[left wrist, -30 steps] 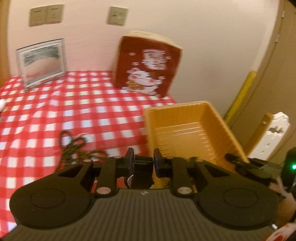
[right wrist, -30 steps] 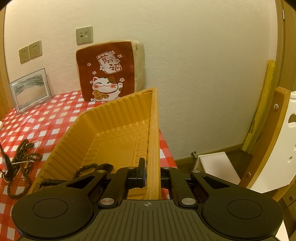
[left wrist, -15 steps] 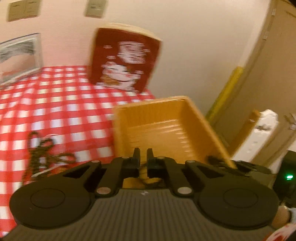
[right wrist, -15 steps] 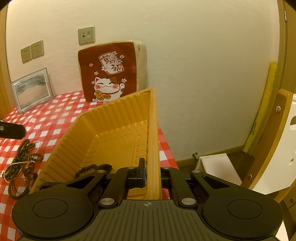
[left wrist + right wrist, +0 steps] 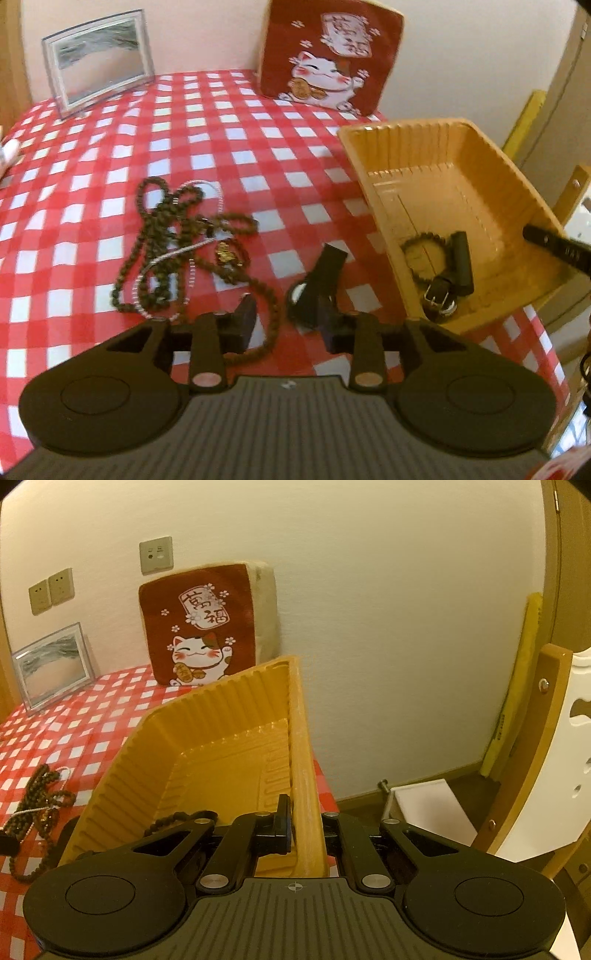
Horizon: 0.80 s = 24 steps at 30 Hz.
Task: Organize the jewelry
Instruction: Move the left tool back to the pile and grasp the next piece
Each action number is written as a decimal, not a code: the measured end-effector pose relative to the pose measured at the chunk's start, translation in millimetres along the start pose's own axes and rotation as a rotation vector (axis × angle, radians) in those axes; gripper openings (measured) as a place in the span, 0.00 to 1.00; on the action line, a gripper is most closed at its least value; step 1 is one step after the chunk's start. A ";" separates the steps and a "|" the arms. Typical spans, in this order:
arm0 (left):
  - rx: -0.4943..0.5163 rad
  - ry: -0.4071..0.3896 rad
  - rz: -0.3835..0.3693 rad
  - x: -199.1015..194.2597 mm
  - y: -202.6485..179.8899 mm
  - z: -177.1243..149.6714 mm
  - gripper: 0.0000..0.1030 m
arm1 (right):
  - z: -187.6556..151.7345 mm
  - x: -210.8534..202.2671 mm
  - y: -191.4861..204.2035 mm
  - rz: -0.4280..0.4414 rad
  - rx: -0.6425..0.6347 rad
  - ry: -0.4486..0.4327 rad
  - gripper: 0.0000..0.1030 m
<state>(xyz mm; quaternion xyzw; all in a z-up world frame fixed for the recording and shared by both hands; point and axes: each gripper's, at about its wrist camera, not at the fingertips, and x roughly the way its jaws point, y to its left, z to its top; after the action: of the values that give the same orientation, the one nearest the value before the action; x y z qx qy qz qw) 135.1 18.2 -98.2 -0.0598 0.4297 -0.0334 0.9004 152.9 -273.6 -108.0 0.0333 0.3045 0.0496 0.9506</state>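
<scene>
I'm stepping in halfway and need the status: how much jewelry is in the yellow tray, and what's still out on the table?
Done: a bead bracelet and a black strap lie in the yellow tray.

In hand: the right gripper clamps the tray's wall; the left gripper is opening, empty, over a black watch.

Left: that watch and the tangled bead necklaces on the tablecloth.

Yellow ribbed plastic tray (image 5: 436, 147) sits tilted at the right edge of the red-checked surface (image 5: 110, 258). Inside, at the low end: small bead bracelet (image 5: 421, 243) w/ black strap + silver buckle (image 5: 443, 291) beside it. Left of the tray, apart from it: tangle of dark bead necklaces (image 5: 162, 236) w/ silver chain. Black watch (image 5: 314, 291) lies btwn the tangle & tray.
</scene>
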 end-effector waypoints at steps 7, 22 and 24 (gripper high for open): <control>0.123 0.003 -0.040 37.2 -20.3 9.4 0.40 | -1.4 -1.6 0.1 -0.011 0.006 0.004 0.05; 0.220 -0.001 -0.046 64.2 -26.6 21.9 0.18 | -2.2 -0.1 0.1 -0.020 0.010 0.010 0.05; 0.192 -0.017 -0.054 55.3 -22.6 24.8 0.18 | -1.9 0.6 -0.1 -0.017 0.010 0.010 0.05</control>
<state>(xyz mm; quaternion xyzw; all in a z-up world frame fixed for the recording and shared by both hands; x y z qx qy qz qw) 188.9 -8.4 -122.3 0.0150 0.4153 -0.0980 0.9043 152.3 -273.5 -109.9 0.0352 0.3098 0.0399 0.9493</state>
